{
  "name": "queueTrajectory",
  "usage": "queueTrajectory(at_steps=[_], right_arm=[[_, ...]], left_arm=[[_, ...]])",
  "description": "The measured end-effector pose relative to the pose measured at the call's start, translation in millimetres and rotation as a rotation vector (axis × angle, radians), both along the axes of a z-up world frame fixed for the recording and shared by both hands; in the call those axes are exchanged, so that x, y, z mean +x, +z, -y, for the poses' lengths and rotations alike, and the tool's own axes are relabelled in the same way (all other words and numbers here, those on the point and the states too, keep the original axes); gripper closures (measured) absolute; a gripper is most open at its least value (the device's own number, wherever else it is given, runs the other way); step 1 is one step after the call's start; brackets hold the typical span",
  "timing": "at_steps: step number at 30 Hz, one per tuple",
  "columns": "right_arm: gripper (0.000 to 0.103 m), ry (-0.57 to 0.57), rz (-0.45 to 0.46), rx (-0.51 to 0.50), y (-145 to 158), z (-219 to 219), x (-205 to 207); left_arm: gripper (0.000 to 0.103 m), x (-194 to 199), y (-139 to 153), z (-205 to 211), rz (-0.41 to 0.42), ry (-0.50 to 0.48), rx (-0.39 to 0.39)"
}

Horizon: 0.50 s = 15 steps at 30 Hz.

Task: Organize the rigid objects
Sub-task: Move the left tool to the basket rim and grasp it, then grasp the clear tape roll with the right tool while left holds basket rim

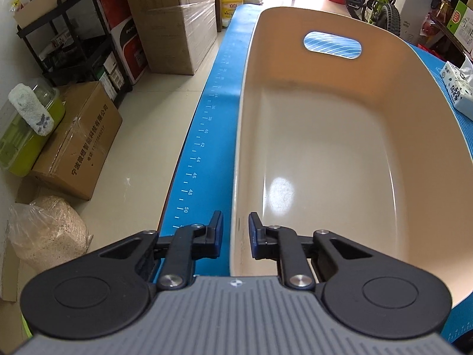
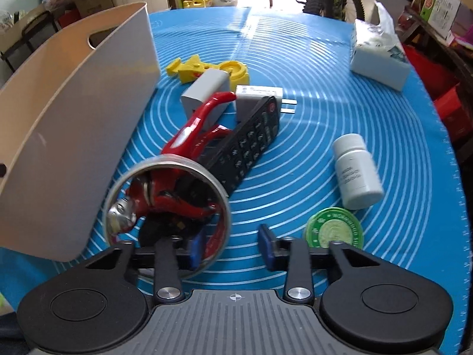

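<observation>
In the left wrist view a beige plastic bin stands on the blue mat, and nothing lies inside it. My left gripper straddles the bin's near left rim. Its jaws are narrow, but blue mat shows between the left pad and the wall. In the right wrist view a round metal-rimmed tin with a see-through face rests on a red and silver toy figure. My right gripper has its left pad inside the ring and its right pad well clear of the rim.
A black remote, a white plug charger, a grey box and a yellow toy lie piled beside the bin. To the right stand a white bottle, a green round tin and a tissue pack.
</observation>
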State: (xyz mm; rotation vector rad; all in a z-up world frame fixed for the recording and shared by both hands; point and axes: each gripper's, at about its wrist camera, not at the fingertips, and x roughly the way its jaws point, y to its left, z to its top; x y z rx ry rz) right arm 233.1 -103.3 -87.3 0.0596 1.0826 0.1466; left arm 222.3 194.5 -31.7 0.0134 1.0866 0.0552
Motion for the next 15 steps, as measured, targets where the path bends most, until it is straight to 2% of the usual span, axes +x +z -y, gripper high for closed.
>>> queueTrajectory(at_steps=[1,2,3,4,10,15], right_arm=[[0.071,0.003,0.001,0.012,0,0,0],[0.075,0.004,0.003,0.016,1,-1,0],[0.078,0.007,0.007,0.015,1,-1,-1],[0.079,0.010,0.012,0.011,2,-2,-2],[0.087,0.004,0.066,-0.006,14,-2,-7],[0.087,-0.014,0.111,-0.041,26,0,-12]], left_arm=[[0.084,0,0,-1,-0.001,0.000,-0.003],[0.087,0,0,-1,-0.002,0.002,-0.004],[0.097,1,0,-1,-0.003,0.001,-0.011],[0.097,1,0,-2,-0.003,-0.001,-0.032],[0.098,-1,-1,-3,-0.001,0.002,-0.039],[0.098,-1,-1,-3,-0.001,0.006,-0.044]])
